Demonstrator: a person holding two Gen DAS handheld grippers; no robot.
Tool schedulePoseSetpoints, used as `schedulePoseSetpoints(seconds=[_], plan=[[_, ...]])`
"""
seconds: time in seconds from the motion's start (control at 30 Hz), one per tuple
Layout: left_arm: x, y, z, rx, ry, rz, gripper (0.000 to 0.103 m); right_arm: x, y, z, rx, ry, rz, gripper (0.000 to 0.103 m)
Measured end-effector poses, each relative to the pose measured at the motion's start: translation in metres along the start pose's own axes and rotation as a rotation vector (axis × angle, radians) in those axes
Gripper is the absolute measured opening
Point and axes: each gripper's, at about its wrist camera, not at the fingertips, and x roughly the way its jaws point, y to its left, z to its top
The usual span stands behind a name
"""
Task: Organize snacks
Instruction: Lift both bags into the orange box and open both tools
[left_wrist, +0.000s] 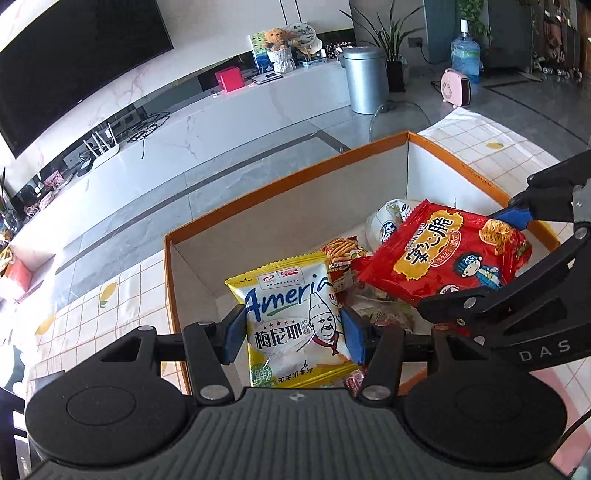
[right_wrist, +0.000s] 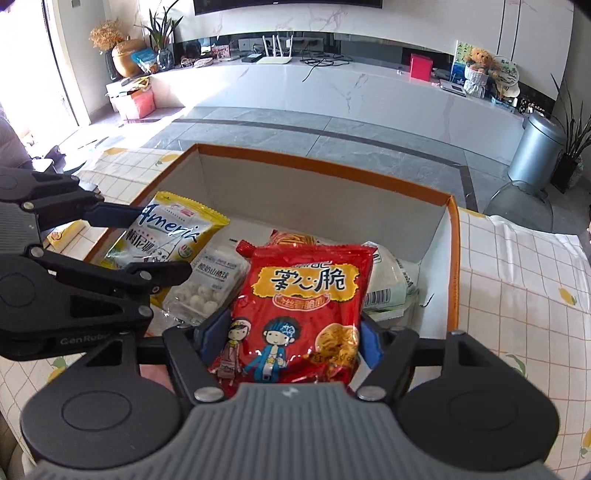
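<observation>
My left gripper (left_wrist: 291, 338) is shut on a yellow and white Ameria snack bag (left_wrist: 295, 314) and holds it over the near left part of an orange-rimmed cardboard box (left_wrist: 277, 184). My right gripper (right_wrist: 291, 341) is shut on a red noodle-snack bag (right_wrist: 303, 306) and holds it over the box (right_wrist: 332, 173). In the left wrist view the red bag (left_wrist: 443, 251) hangs at the right, with the right gripper (left_wrist: 517, 229) behind it. In the right wrist view the yellow bag (right_wrist: 166, 236) and left gripper (right_wrist: 122, 240) are at the left.
Inside the box lie a clear pack of white balls (right_wrist: 207, 288), a white packet (right_wrist: 391, 280) and a fries-pattern bag (left_wrist: 343, 251). The box stands on a checked tablecloth (right_wrist: 517, 295). Beyond are the grey floor, a metal bin (left_wrist: 364, 79) and a TV cabinet.
</observation>
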Motion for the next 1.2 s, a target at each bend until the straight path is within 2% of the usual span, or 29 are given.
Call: schedulePoseSetpoints(seconds=[0.17, 0.43, 0.6, 0.83, 1.03, 1.2], plan=[[0.021, 0.005, 0.004, 0.008, 0.038, -0.003, 0.062, 0.020, -0.004, 0.008, 0.014, 0.056, 0.023, 0.066], [0.044, 0.002, 0.001, 0.087, 0.102, 0.034, 0.062, 0.046, 0.002, 0.009, -0.039, 0.123, -0.017, 0.066], [0.053, 0.002, -0.001, 0.081, 0.139, 0.025, 0.064, 0.053, -0.006, 0.009, -0.013, 0.142, -0.009, 0.066], [0.049, 0.005, -0.001, 0.073, 0.123, 0.028, 0.075, 0.050, -0.010, 0.009, 0.001, 0.155, -0.001, 0.066], [0.035, 0.002, 0.002, 0.074, 0.091, 0.068, 0.082, 0.035, -0.012, 0.010, 0.017, 0.134, -0.014, 0.076], [0.002, 0.000, -0.004, 0.011, -0.011, 0.138, 0.082, 0.004, -0.011, 0.003, 0.041, 0.056, -0.058, 0.083]])
